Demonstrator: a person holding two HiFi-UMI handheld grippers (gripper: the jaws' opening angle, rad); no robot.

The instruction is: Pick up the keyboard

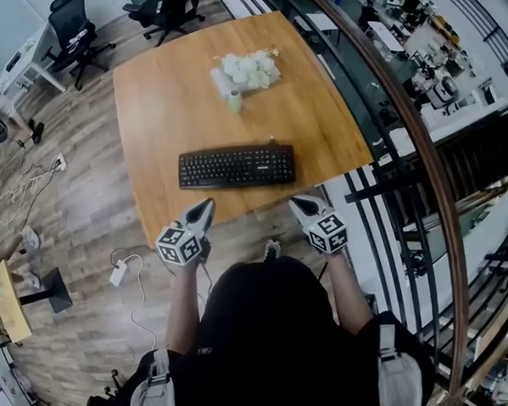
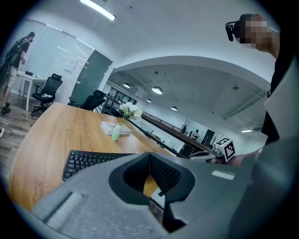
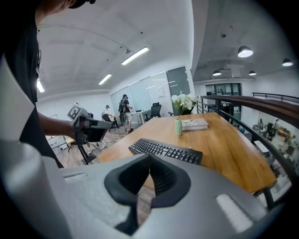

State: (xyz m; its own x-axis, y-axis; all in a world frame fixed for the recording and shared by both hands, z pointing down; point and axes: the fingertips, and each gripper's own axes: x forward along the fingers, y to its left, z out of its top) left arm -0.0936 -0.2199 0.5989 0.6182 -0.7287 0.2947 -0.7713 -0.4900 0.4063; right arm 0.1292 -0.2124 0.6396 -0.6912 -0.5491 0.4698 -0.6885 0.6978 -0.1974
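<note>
A black keyboard [image 1: 236, 167] lies flat near the front edge of the wooden table [image 1: 164, 101]; it also shows in the left gripper view [image 2: 86, 161] and the right gripper view [image 3: 166, 151]. My left gripper [image 1: 205, 207] is shut and empty at the table's front edge, short of the keyboard's left end. My right gripper [image 1: 299, 203] is shut and empty too, just short of the keyboard's right end. In each gripper view the jaws meet with nothing between them, left gripper [image 2: 149, 156] and right gripper [image 3: 148, 158]. Neither touches the keyboard.
A small green vase of white flowers [image 1: 249, 71] stands on a book at the table's far side. A railing [image 1: 403, 131] runs close along the table's right. Office chairs [image 1: 75, 33] stand beyond, cables [image 1: 130, 272] lie on the floor at left.
</note>
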